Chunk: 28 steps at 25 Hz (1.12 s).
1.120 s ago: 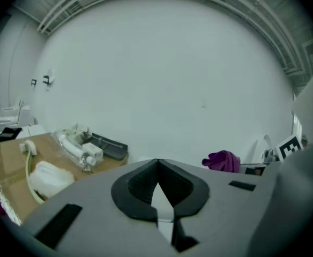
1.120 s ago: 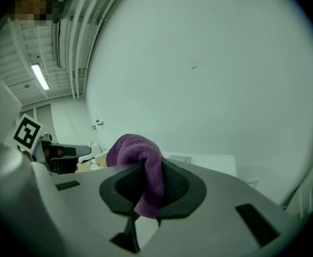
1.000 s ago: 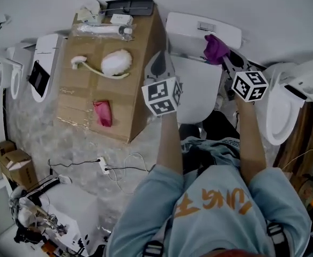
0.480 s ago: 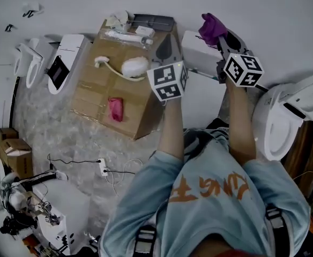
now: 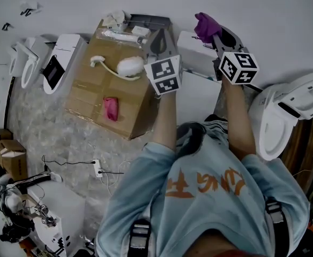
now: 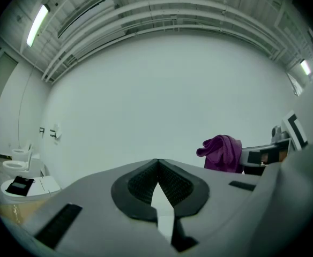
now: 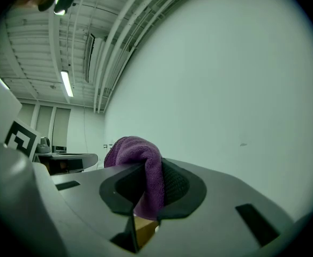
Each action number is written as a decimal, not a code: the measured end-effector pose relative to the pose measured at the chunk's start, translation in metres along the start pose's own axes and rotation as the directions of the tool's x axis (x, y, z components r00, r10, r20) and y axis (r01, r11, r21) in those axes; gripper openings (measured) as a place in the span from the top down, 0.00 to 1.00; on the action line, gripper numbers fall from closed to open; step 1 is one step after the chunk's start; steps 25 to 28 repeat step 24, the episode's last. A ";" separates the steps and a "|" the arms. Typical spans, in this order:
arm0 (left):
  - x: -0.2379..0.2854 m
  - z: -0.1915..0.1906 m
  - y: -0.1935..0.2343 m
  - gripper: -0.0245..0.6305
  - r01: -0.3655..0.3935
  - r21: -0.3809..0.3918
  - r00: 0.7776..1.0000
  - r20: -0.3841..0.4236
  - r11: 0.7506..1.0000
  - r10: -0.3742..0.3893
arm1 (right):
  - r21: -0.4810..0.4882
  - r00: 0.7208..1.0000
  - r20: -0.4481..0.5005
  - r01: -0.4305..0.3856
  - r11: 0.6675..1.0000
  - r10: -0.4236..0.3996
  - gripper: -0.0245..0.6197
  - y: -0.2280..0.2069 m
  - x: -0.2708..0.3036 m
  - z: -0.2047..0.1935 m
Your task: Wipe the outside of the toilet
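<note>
In the head view the white toilet shows its tank [image 5: 195,54] and closed lid [image 5: 199,103] in front of the person. My right gripper [image 5: 214,35] is raised over the tank's far right, shut on a purple cloth [image 5: 206,24] that bunches above its tips. The right gripper view has the purple cloth [image 7: 139,162] pinched between the pads of the right gripper [image 7: 148,189], against a bare wall. My left gripper [image 5: 158,36] hangs over the tank's left end. In its own view the left gripper [image 6: 157,164] is shut with nothing in it, and the purple cloth [image 6: 222,152] shows off to its right.
A cardboard box [image 5: 92,98] stands left of the toilet, bearing a pink cloth [image 5: 110,109], a white brush [image 5: 128,66] and packaged items. More toilets stand at the left [image 5: 59,63] and the right [image 5: 280,119]. A power strip with cables [image 5: 98,169] lies on the floor.
Both grippers have lifted up and away from the toilet toward the wall, the right one carrying the purple cloth off the tank top. The head camera has shifted too.
</note>
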State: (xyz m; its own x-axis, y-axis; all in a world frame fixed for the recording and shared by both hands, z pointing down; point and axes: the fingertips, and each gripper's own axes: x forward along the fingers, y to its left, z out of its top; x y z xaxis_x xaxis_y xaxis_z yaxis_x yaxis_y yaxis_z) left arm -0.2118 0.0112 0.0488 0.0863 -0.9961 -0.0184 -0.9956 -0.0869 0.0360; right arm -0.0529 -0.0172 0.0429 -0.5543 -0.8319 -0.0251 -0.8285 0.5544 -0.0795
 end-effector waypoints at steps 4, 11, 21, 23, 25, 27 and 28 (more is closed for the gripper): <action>0.005 -0.001 -0.005 0.93 0.016 -0.002 1.000 -0.001 1.000 -0.016 | -0.013 1.000 0.006 0.014 1.000 -0.014 0.85 -0.005 0.000 0.001; 0.016 0.003 -0.007 0.93 0.033 0.010 0.999 0.006 0.999 -0.033 | -0.031 1.000 0.022 0.013 0.999 -0.013 0.85 -0.013 0.005 0.006; 0.022 0.008 0.004 0.93 0.026 -0.014 1.000 -0.002 1.000 -0.026 | -0.064 1.000 0.017 0.000 0.998 0.001 0.85 -0.013 0.017 0.010; 0.024 0.007 0.004 0.93 0.028 -0.018 1.000 -0.001 0.999 -0.028 | -0.068 1.000 0.016 -0.004 0.998 0.005 0.85 -0.013 0.019 0.009; 0.025 0.006 0.005 0.93 0.029 -0.020 1.000 0.001 0.999 -0.029 | -0.070 1.000 0.016 -0.006 0.998 0.007 0.85 -0.013 0.020 0.009; 0.025 0.006 0.005 0.93 0.029 -0.020 1.000 0.001 0.999 -0.029 | -0.070 1.000 0.016 -0.006 0.998 0.007 0.85 -0.013 0.020 0.009; 0.025 0.006 0.005 0.93 0.029 -0.020 1.000 0.001 0.999 -0.029 | -0.070 1.000 0.016 -0.006 0.998 0.007 0.85 -0.013 0.020 0.009</action>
